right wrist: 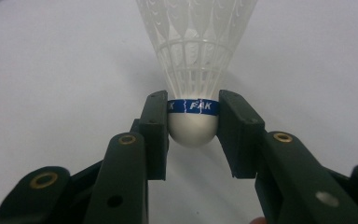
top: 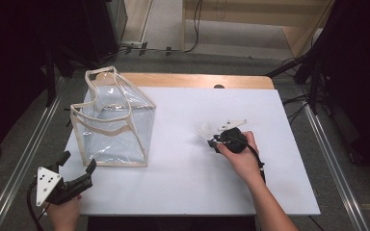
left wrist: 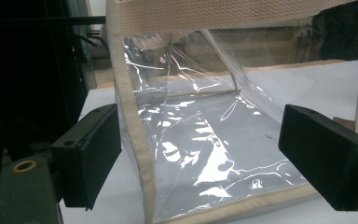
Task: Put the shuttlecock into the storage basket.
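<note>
- My right gripper has its two black jaws pressed against the white rounded head of a shuttlecock, just at its blue band.
- The shuttlecock lies right of centre on the white table.
- My left gripper has its jaws spread wide, holding nothing, facing the near corner of a clear plastic bag with beige trim standing at the table's left.

overhead view; two close tongs-mounted views
</note>
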`<state>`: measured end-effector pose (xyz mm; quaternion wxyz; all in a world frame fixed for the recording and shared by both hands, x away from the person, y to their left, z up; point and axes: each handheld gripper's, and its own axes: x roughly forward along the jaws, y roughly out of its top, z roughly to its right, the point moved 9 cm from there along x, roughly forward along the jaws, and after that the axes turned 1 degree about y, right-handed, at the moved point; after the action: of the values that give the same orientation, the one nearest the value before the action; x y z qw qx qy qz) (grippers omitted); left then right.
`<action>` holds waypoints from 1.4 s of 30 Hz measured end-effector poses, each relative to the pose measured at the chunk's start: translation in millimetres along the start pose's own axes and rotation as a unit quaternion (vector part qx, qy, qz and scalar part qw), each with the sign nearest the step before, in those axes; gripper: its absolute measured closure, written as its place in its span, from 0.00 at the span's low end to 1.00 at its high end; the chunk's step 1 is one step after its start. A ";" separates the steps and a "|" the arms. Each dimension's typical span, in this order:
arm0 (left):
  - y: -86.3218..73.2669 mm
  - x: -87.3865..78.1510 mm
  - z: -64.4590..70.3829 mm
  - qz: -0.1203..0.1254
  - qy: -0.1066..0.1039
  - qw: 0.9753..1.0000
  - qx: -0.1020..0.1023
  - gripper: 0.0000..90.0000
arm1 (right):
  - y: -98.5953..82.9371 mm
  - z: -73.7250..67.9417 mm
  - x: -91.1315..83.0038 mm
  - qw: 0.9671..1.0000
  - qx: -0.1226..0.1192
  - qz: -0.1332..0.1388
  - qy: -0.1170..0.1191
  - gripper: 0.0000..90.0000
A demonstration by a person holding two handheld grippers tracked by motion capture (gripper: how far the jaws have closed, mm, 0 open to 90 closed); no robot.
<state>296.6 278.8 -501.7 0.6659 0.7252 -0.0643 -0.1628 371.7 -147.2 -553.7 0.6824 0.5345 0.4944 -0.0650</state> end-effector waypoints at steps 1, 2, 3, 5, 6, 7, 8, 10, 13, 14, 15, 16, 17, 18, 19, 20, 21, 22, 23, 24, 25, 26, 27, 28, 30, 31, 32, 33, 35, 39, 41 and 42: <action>0.0 0.0 0.0 0.000 0.000 1.000 -0.001 0.15 | 1.0 0.0 -0.3 1.000 -0.003 0.002 0.001 0.70; 0.0 -0.1 0.0 0.000 0.000 1.000 -0.001 0.15 | 1.2 -0.4 -1.0 1.000 -0.001 0.001 0.002 0.70; 0.0 -0.1 0.0 0.000 0.000 1.000 -0.001 0.15 | 2.0 -0.5 -1.3 1.000 0.000 0.001 0.002 0.70; 0.1 0.0 0.0 0.000 0.000 1.000 -0.002 0.15 | 3.6 -1.0 -1.8 1.000 0.000 0.002 0.003 0.70; 0.1 0.0 0.1 0.000 0.000 1.000 -0.002 0.15 | 4.5 -1.4 -2.0 1.000 0.000 0.004 0.004 0.70; 0.0 -0.1 0.1 0.000 0.000 1.000 -0.001 0.15 | 5.1 -1.7 -2.3 1.000 0.001 0.005 0.005 0.70; 0.1 -0.2 0.1 0.000 0.000 1.000 0.000 0.15 | 5.8 -2.1 -2.5 1.000 0.001 0.006 0.006 0.70; 0.2 -0.1 0.1 0.001 0.000 1.000 -0.002 0.15 | 6.9 -3.2 -3.3 1.000 0.003 0.007 0.008 0.70; 0.2 -0.1 0.1 0.001 0.000 1.000 -0.001 0.15 | 9.0 -4.1 -3.8 1.000 0.006 0.010 0.010 0.70; 0.2 -0.1 0.1 0.001 0.000 1.000 -0.001 0.15 | 9.9 -4.1 -3.9 1.000 0.004 0.011 0.012 0.70; 0.2 -0.1 0.0 0.001 0.000 1.000 -0.002 0.15 | 10.6 -4.8 -4.3 1.000 0.007 0.011 0.013 0.70; 0.2 -0.1 0.0 0.001 0.000 1.000 -0.001 0.15 | 11.5 -4.9 -4.6 1.000 0.006 0.012 0.013 0.70; 0.2 -0.2 0.0 0.001 -0.001 1.000 -0.002 0.15 | 12.8 -4.5 -4.7 1.000 0.002 0.015 0.013 0.70; 0.2 -0.2 0.0 0.001 -0.001 1.000 -0.002 0.15 | 13.4 -5.2 -5.1 1.000 0.004 0.014 0.014 0.70; 0.2 -0.2 0.0 0.001 -0.001 1.000 -0.002 0.15 | 14.2 -5.7 -5.3 1.000 0.003 0.014 0.015 0.70; 0.2 -0.2 0.0 0.001 -0.001 1.000 -0.002 0.15 | 15.0 -6.0 -5.3 1.000 0.003 0.014 0.015 0.70; 0.2 -0.2 0.0 0.001 -0.001 1.000 -0.002 0.15 | 16.0 -6.3 -5.3 1.000 0.001 0.016 0.015 0.70; 0.2 -0.2 0.0 0.001 -0.001 1.000 -0.002 0.15 | 16.8 -6.6 -5.5 1.000 0.000 0.016 0.016 0.70; 0.2 -0.2 0.0 0.001 -0.001 1.000 -0.002 0.15 | 17.6 -7.1 -5.6 1.000 -0.001 0.016 0.016 0.70; 0.2 -0.2 0.0 0.001 -0.001 1.000 -0.002 0.15 | 18.6 -8.0 -5.6 1.000 0.002 0.017 0.017 0.70; 0.2 -0.2 0.0 0.001 -0.001 1.000 -0.002 0.15 | 19.8 -7.9 -5.6 1.000 -0.003 0.019 0.017 0.70; 0.2 -0.2 0.0 0.001 -0.001 1.000 -0.002 0.15 | 20.4 -8.9 -6.1 1.000 0.001 0.018 0.017 0.70; 0.2 -0.2 -0.1 0.001 -0.001 1.000 -0.002 0.15 | 21.6 -8.9 -6.0 1.000 -0.004 0.019 0.018 0.70; 0.2 -0.3 -0.1 0.001 -0.001 1.000 -0.002 0.15 | 22.7 -9.8 -6.1 1.000 -0.002 0.020 0.019 0.70; 0.2 -0.3 -0.1 0.001 -0.001 1.000 -0.002 0.15 | 25.0 -10.1 -5.9 1.000 -0.003 0.020 0.018 0.70; 0.2 -0.3 -0.1 0.001 -0.001 1.000 -0.002 0.15 | 26.2 -10.6 -6.0 1.000 -0.003 0.021 0.019 0.70; 0.2 -0.3 -0.2 0.001 -0.001 1.000 -0.002 0.15 | 26.2 -10.6 -6.0 1.000 -0.003 0.021 0.019 0.70; 0.3 -0.3 -0.2 0.001 -0.001 1.000 -0.002 0.15 | 28.7 -11.5 -6.4 1.000 -0.004 0.022 0.020 0.70; 0.3 -0.3 -0.2 0.001 -0.001 1.000 -0.002 0.15 | 29.7 -12.4 -6.8 1.000 -0.001 0.021 0.020 0.70; 0.3 -0.5 -0.3 0.001 -0.001 1.000 -0.003 0.15 | 36.0 -15.3 -7.5 0.999 -0.004 0.027 0.021 0.70; 0.3 -0.5 -0.3 0.001 -0.001 1.000 -0.003 0.15 | 38.0 -16.2 -7.5 0.999 -0.007 0.027 0.021 0.70; 0.3 -0.5 -0.3 0.002 -0.001 1.000 -0.003 0.15 | 39.1 -17.2 -7.2 0.999 -0.006 0.029 0.023 0.70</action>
<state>296.3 279.2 -501.3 0.6681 0.7231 -0.0657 -0.1626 381.8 -120.3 -521.2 0.6756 0.5459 0.4946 -0.0304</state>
